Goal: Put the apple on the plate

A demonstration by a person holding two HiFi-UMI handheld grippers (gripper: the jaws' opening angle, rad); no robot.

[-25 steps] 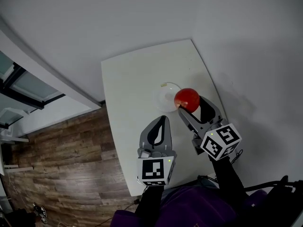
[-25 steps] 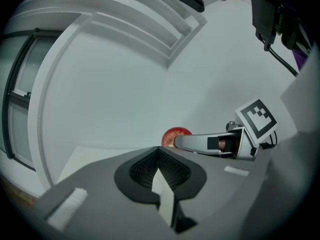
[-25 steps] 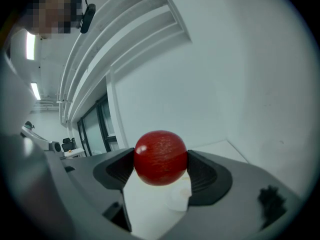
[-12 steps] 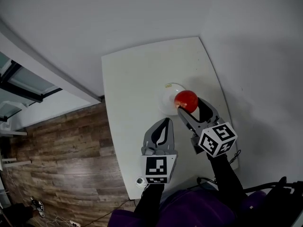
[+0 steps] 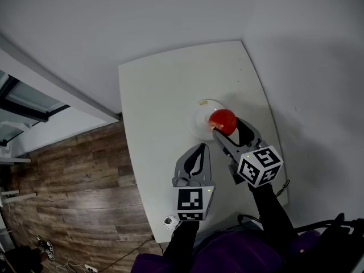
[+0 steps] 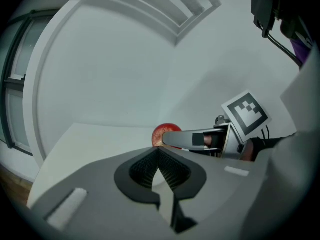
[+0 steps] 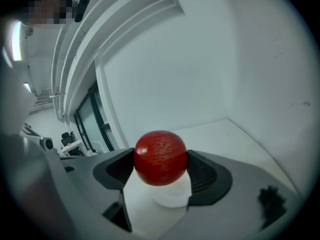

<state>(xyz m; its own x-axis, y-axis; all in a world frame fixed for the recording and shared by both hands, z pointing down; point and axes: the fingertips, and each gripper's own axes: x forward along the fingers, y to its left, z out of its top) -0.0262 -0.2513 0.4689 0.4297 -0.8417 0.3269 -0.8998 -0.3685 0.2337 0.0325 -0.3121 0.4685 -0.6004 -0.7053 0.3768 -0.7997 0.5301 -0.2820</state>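
A red apple (image 5: 222, 121) is held between the jaws of my right gripper (image 5: 226, 127), which is shut on it. It hangs over the right part of a small white plate (image 5: 200, 121) on the white table (image 5: 159, 101). In the right gripper view the apple (image 7: 160, 157) fills the gap between the pads, with the plate (image 7: 170, 196) just beneath it; whether they touch is unclear. My left gripper (image 5: 197, 147) is shut and empty, near the plate's front-left side. The left gripper view shows its closed jaws (image 6: 160, 165), with the apple (image 6: 161, 134) beyond them.
The table's right edge (image 5: 272, 124) runs close to a white wall. A wooden floor (image 5: 74, 192) lies beyond the left edge, next to a glazed frame (image 5: 34, 104). A small round object (image 5: 169, 222) sits at the table's near edge.
The right gripper has carried the apple very slightly further over the plate. The left gripper has stayed shut and almost still.
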